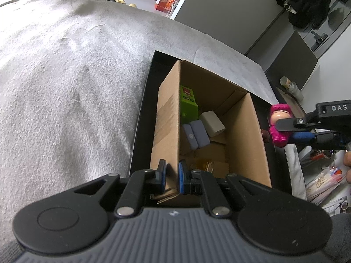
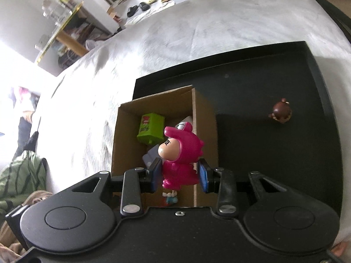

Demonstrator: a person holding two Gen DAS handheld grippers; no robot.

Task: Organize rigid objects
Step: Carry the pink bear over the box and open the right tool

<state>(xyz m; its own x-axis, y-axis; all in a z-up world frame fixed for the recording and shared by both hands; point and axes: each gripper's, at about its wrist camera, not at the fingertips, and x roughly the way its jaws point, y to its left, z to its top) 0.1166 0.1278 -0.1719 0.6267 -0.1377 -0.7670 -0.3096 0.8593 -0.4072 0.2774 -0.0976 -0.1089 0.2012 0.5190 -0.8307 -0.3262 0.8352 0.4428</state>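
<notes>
An open cardboard box [image 1: 241,135] [image 2: 204,118] stands on a black tray [image 1: 142,118] [image 2: 274,76] on a grey-white bed. My left gripper [image 1: 172,175] is shut on the box's near left wall. My right gripper [image 2: 179,175] is shut on a pink hooded toy figure [image 2: 179,153] [image 1: 277,129] and holds it above the box's right wall. Inside the box lie a green toy block [image 1: 188,105] [image 2: 151,128], a white cube [image 1: 211,121] and pale blue pieces [image 1: 196,134]. A small brown figure [image 2: 282,110] stands on the tray to the right.
The bed cover [image 1: 65,87] spreads wide to the left of the tray. Past the bed's edge are a grey cabinet [image 1: 291,63], bags on the floor [image 1: 324,179], shoes [image 2: 140,7] and a shelf with bottles [image 2: 59,15].
</notes>
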